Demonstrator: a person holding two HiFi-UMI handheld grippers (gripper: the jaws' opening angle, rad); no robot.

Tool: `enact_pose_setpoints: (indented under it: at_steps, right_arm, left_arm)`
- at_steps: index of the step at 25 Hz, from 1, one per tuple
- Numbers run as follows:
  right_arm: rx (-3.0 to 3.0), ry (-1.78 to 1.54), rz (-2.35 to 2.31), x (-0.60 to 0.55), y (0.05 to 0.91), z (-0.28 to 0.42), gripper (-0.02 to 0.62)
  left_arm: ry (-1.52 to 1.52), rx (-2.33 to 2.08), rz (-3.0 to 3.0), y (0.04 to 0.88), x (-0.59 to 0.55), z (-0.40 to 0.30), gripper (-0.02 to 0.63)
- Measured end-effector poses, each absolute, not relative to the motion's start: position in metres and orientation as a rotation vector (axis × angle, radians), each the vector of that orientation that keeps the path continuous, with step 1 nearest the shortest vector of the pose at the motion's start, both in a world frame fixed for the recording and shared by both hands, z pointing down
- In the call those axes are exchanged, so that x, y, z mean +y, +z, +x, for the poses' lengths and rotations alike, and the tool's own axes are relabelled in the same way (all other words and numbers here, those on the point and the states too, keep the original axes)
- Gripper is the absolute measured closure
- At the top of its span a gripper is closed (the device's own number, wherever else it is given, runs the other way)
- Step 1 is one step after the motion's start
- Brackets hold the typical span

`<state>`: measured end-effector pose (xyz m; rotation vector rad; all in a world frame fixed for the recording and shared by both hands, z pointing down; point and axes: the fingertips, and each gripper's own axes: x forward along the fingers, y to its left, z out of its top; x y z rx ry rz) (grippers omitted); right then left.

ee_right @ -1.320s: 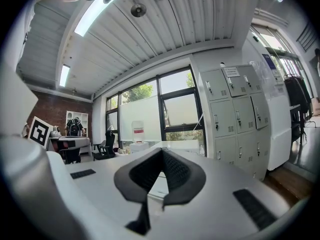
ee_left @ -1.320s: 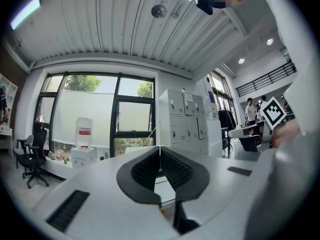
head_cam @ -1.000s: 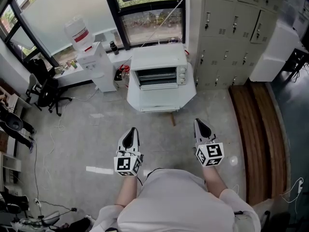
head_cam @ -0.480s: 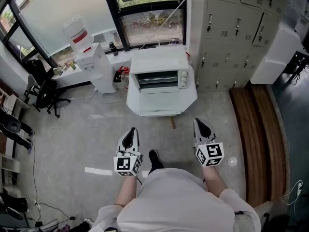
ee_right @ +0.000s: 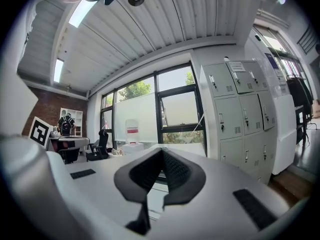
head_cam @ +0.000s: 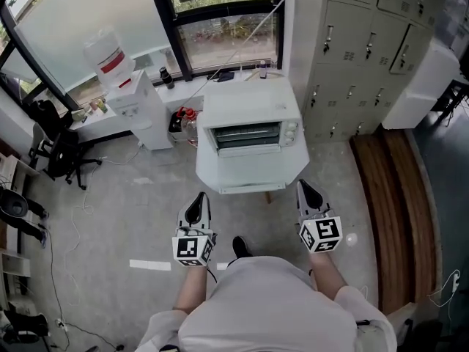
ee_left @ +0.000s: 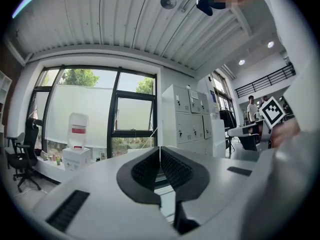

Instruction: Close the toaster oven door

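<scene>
A white toaster oven (head_cam: 251, 110) stands on a white table (head_cam: 248, 176) straight ahead in the head view. Its door is down and the wire racks (head_cam: 248, 134) inside show. My left gripper (head_cam: 196, 199) hangs low in front of my body, short of the table's near edge, with its jaws shut on nothing. To its right, my right gripper (head_cam: 303, 189) is level with it, also shut and empty. In the left gripper view the ribbed pads (ee_left: 171, 166) of the left gripper (ee_left: 160, 150) meet. The right gripper (ee_right: 162, 152) hides most of the oven in its own view.
A water dispenser (head_cam: 117, 75) stands left of the table by the window. Grey lockers (head_cam: 363, 46) line the right wall, with a wooden platform (head_cam: 388, 196) on the floor below them. An office chair (head_cam: 58, 149) sits at far left. A person (ee_right: 66, 124) stands far off.
The oven and table have come closer and lower in the head view as I stepped forward. Both grippers stay shut and keep their place before my body.
</scene>
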<state>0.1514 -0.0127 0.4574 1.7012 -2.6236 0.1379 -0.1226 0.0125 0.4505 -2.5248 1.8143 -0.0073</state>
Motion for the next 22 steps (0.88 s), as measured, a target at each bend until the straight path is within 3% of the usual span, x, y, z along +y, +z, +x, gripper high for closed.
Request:
enact_pose_setpoints:
  at_steps: [12,22]
  right_arm:
    - [-2.534,0.128,1.814,-0.090,0.454,0.096,0.586]
    - [-2.500,0.141,1.846,-0.122,0.457,0.085,0.586]
  left_arm:
    - [-0.007,1.694,-2.606,0.453,-0.092,-0.180,0.584]
    - [-0.012,1.658,-2.645,0.459,-0.131,-0.189,0.584]
